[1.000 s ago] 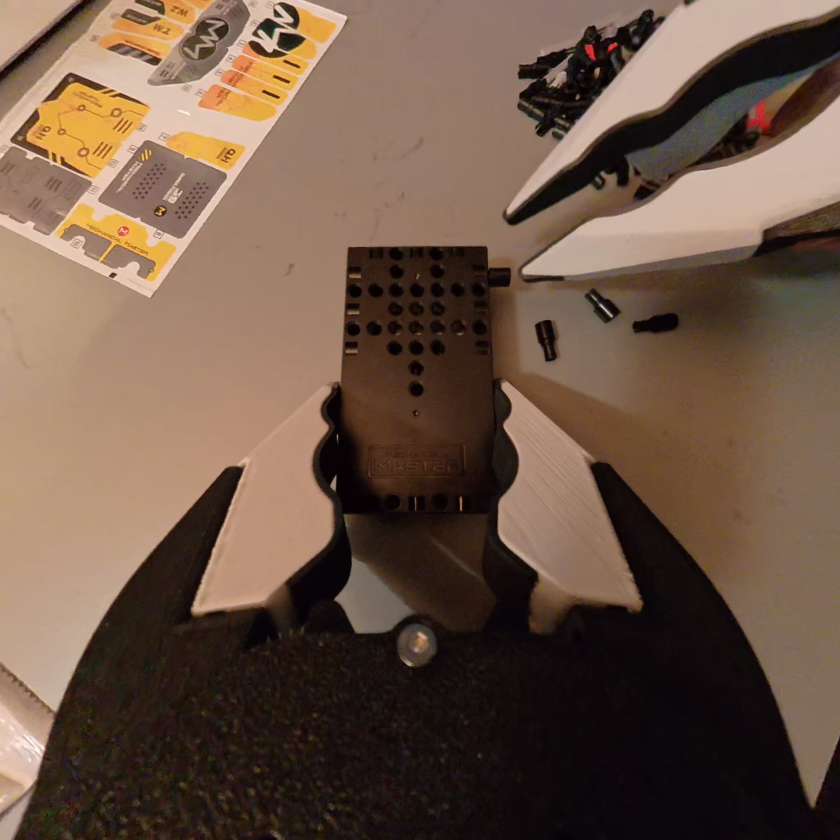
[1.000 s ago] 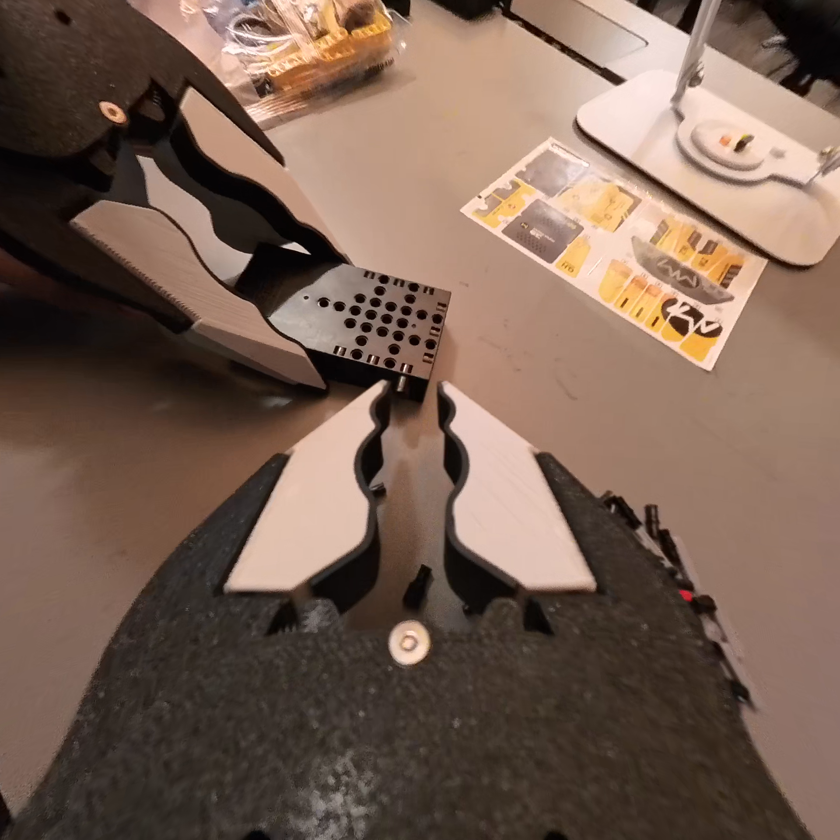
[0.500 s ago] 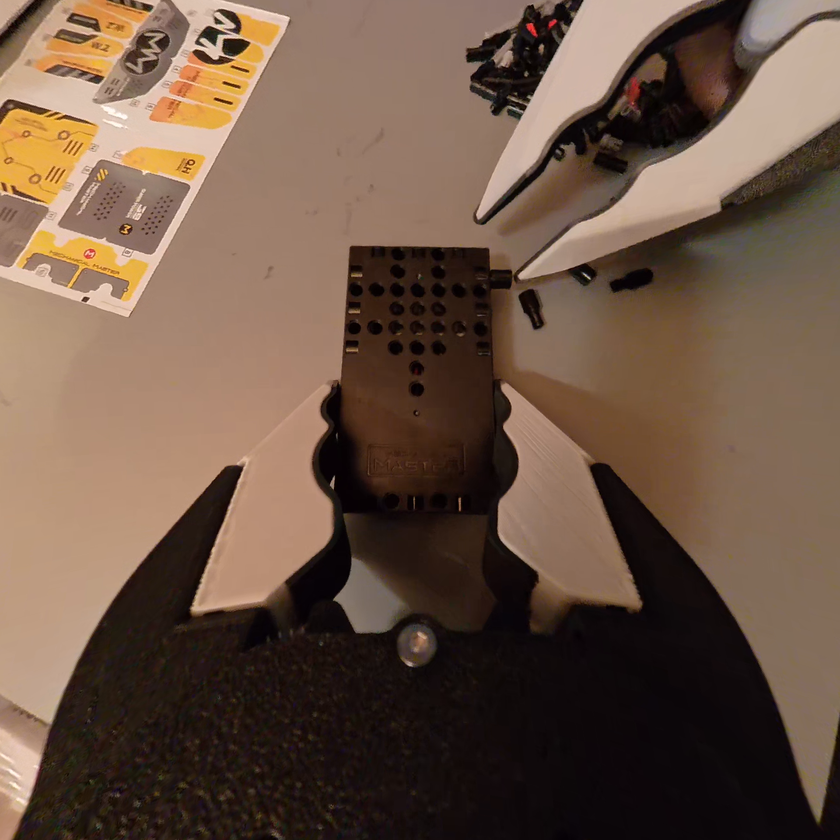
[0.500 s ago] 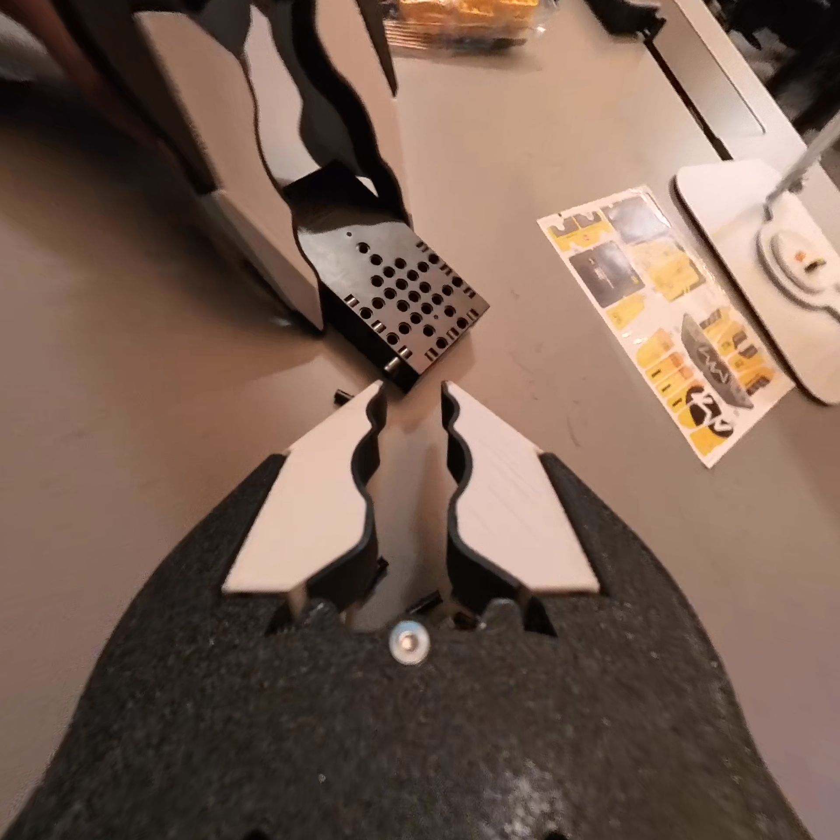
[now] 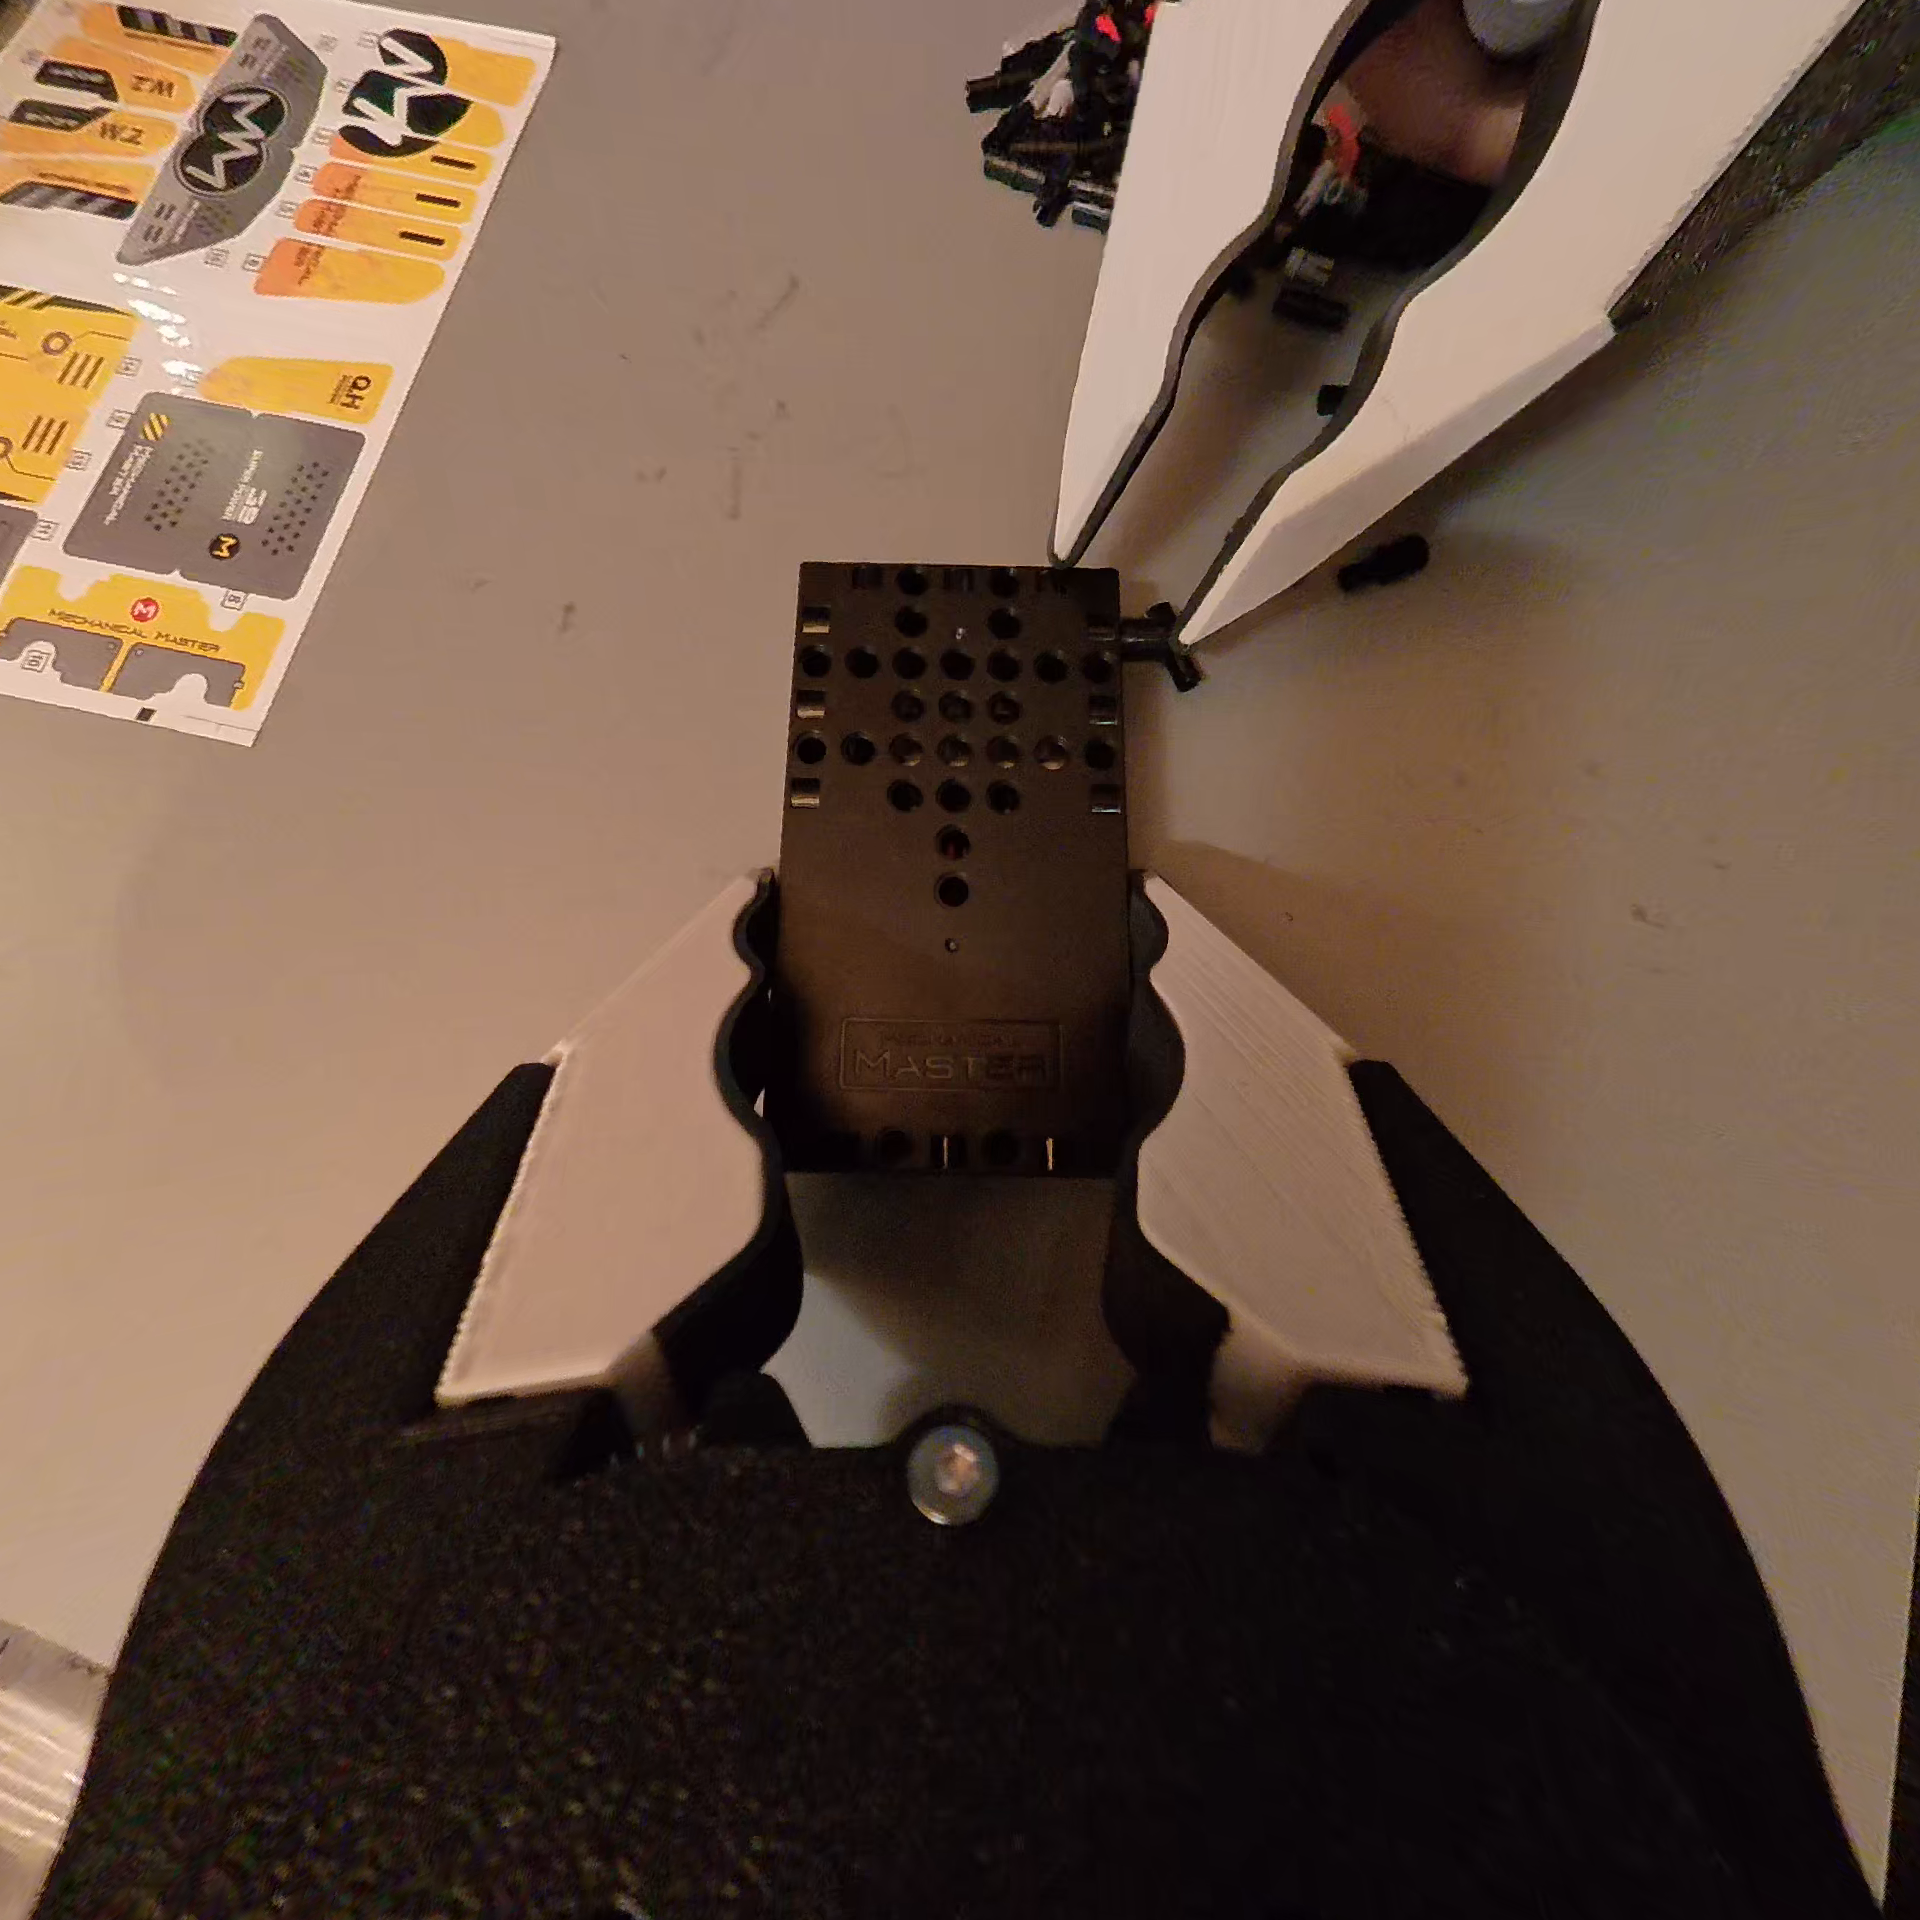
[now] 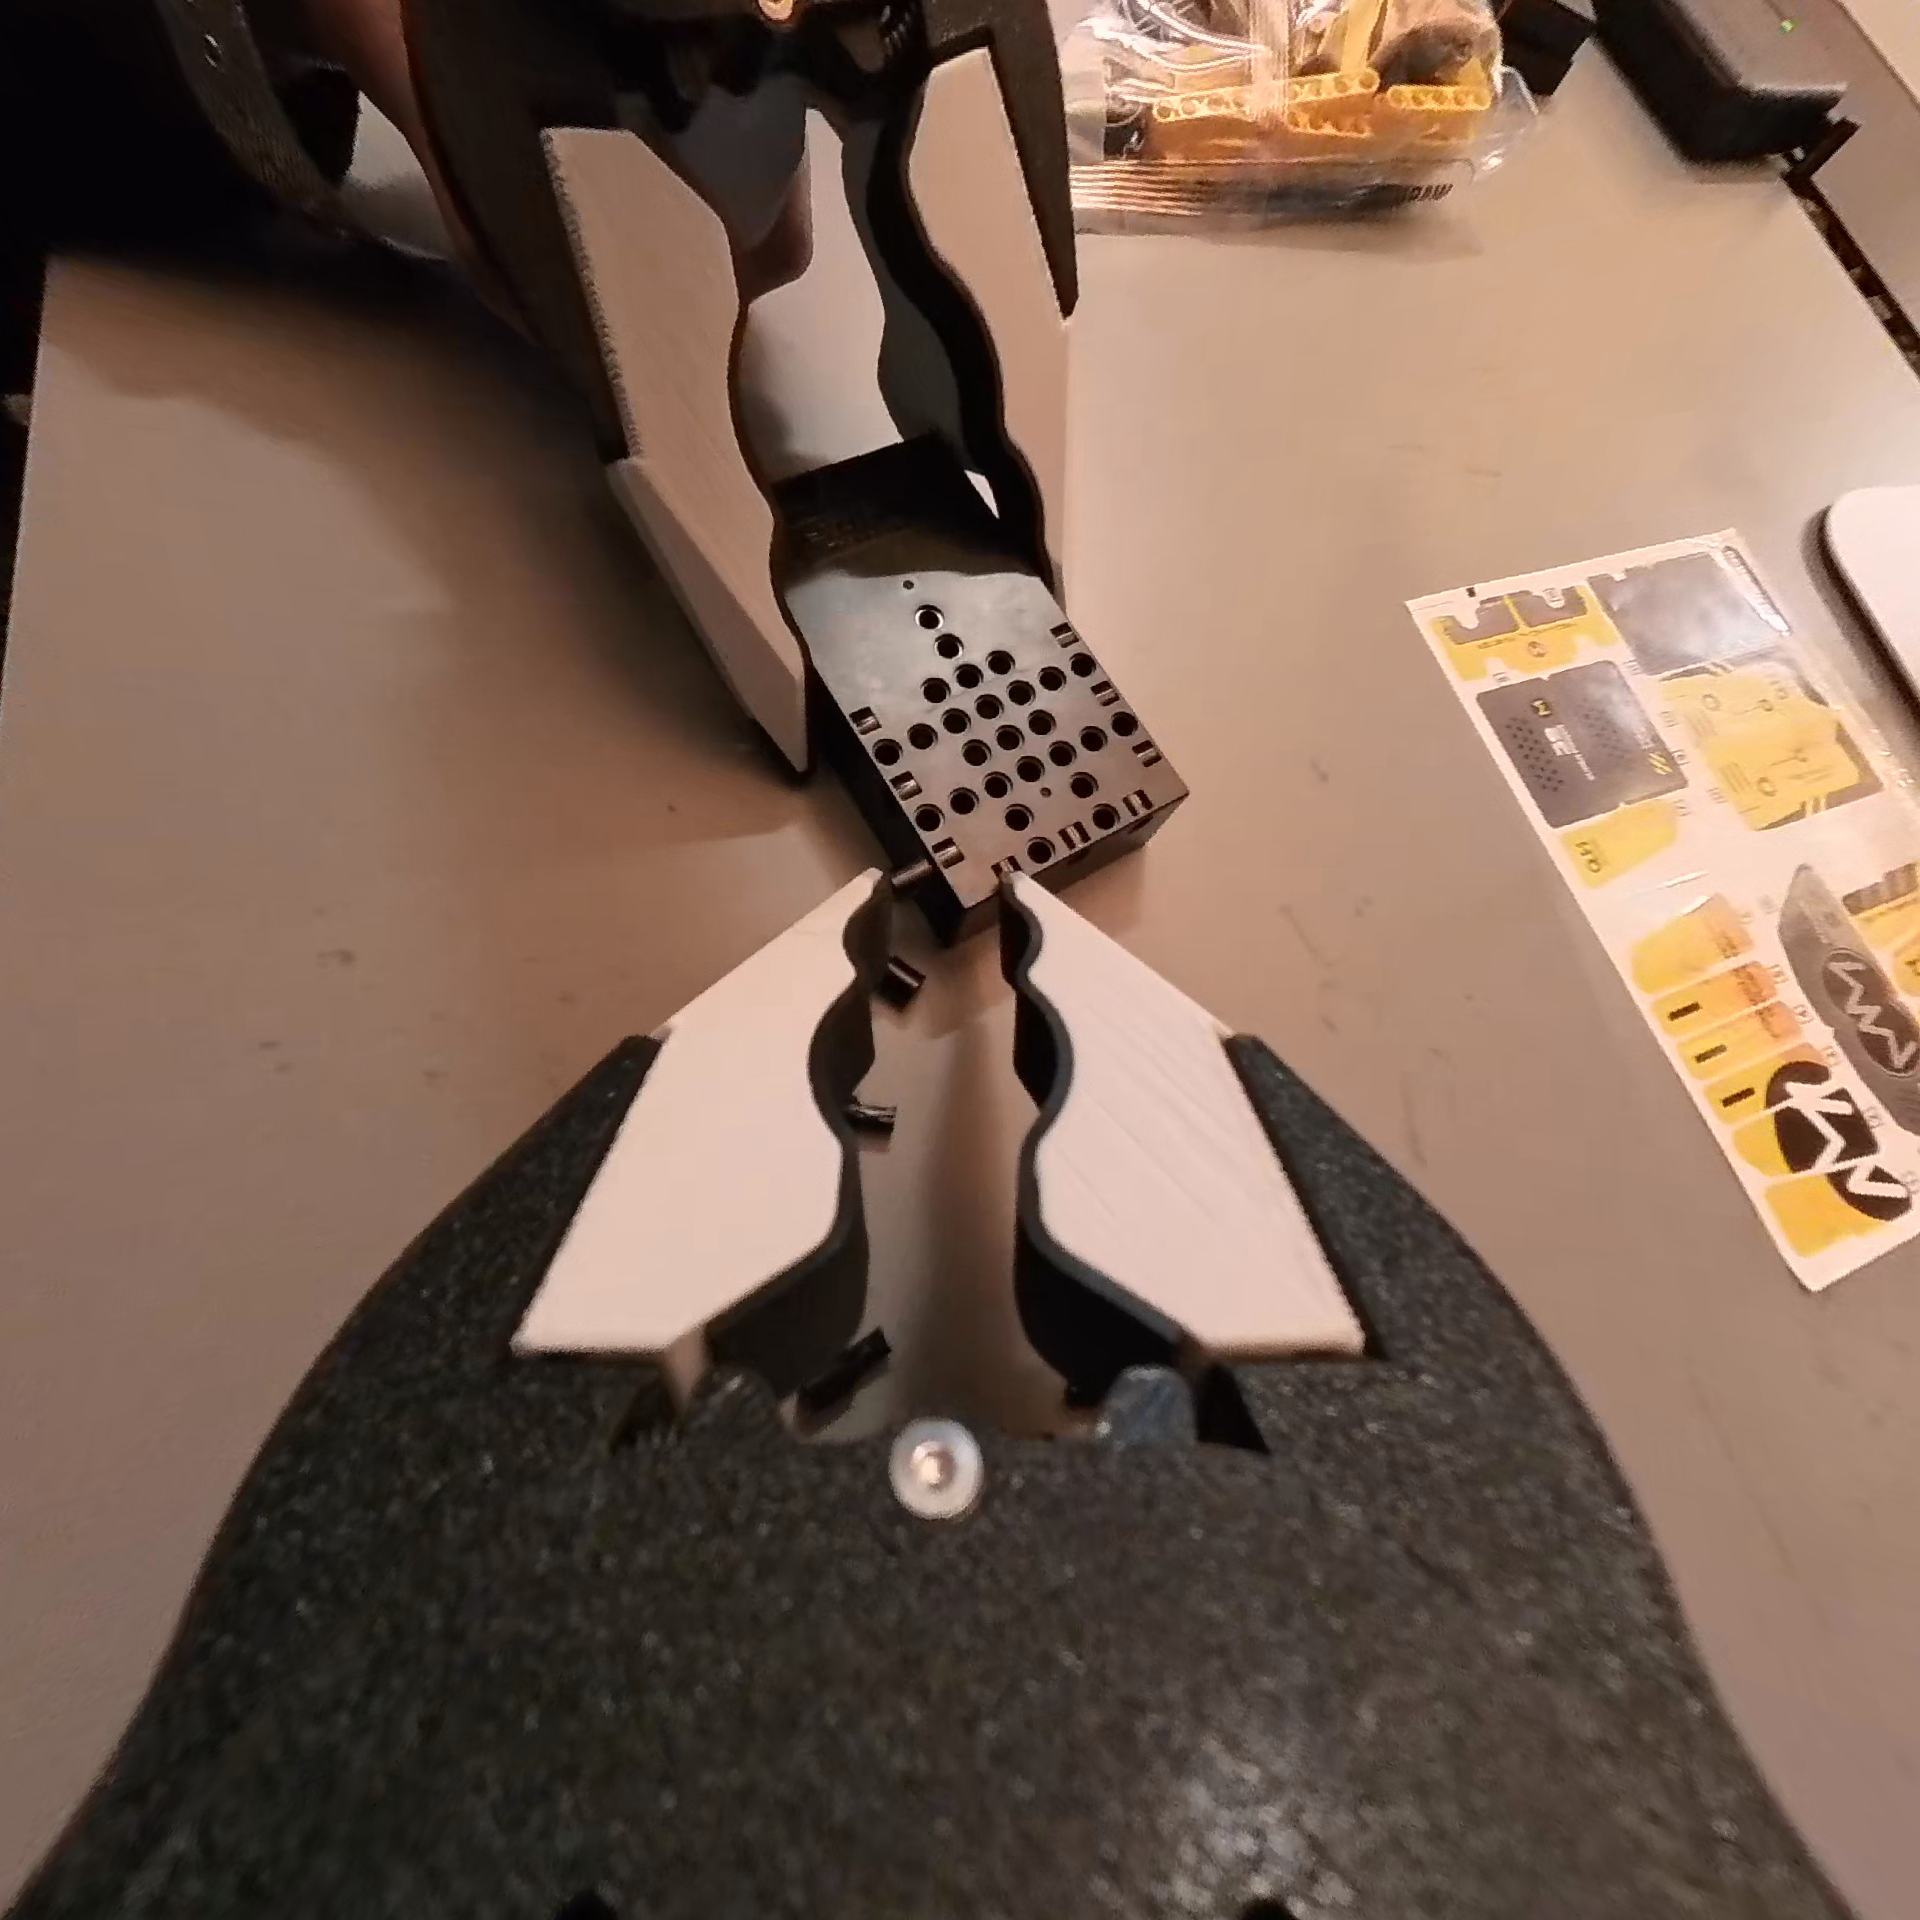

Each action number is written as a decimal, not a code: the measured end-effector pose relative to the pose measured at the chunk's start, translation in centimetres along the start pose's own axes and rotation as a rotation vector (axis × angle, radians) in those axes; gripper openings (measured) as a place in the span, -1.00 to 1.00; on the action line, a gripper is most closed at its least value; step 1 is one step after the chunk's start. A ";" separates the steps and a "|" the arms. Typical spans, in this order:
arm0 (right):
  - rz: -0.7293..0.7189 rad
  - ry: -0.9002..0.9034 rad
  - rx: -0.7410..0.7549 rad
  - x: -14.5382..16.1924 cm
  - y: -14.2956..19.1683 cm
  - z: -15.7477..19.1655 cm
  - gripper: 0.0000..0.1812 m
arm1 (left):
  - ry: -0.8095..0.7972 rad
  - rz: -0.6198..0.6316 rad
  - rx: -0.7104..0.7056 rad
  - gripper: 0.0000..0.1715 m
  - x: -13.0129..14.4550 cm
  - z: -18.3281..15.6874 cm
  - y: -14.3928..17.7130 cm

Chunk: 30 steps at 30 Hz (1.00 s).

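My left gripper (image 5: 951,883) is shut on a black block with many round holes (image 5: 954,790) and holds it flat on the grey table. A short black pin (image 5: 1143,634) sticks out of the block's far right side. My right gripper (image 6: 940,883) is open with a narrow gap. Its tips straddle the block's (image 6: 997,727) near corner, and the left tip is next to the pin (image 6: 906,875). Loose black pins (image 6: 896,982) lie on the table between the right fingers. The right gripper also shows in the left wrist view (image 5: 1132,592), and the left gripper in the right wrist view (image 6: 894,665).
A yellow and grey sticker sheet (image 5: 208,364) lies left of the block and shows at the right in the right wrist view (image 6: 1714,883). A pile of black pins (image 5: 1060,114) lies behind the right gripper. A clear bag of yellow parts (image 6: 1299,94) and a white base plate (image 6: 1870,582) lie farther off. Left tips to right tips: about 6 cm.
My right gripper has swung around the block, from its side to its far right corner, and its tips now straddle that corner. The left gripper still holds the block in place.
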State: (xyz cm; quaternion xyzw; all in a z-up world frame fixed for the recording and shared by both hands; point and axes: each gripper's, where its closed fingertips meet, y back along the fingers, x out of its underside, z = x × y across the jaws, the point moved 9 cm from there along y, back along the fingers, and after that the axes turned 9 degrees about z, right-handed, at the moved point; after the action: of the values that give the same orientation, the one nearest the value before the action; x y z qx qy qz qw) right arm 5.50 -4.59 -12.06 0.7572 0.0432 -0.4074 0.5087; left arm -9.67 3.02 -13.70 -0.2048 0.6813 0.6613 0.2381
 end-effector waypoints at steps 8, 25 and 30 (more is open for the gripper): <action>0.024 -0.005 -0.003 -0.3 0.0 0.0 -0.79 | -0.002 0.001 -0.002 -0.24 0.0 0.0 0.0; -0.021 -0.043 0.050 0.1 -0.1 0.3 -0.79 | -0.002 0.000 -0.009 -0.23 0.0 0.0 0.0; -0.178 -0.104 0.096 -0.4 1.7 0.3 -0.81 | -0.001 0.000 -0.011 -0.23 0.0 0.0 0.0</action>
State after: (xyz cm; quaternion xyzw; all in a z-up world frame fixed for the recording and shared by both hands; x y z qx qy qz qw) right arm 5.82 -5.51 -10.58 0.7518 0.0643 -0.4912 0.4351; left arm -9.69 3.03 -13.71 -0.2057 0.6776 0.6649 0.2375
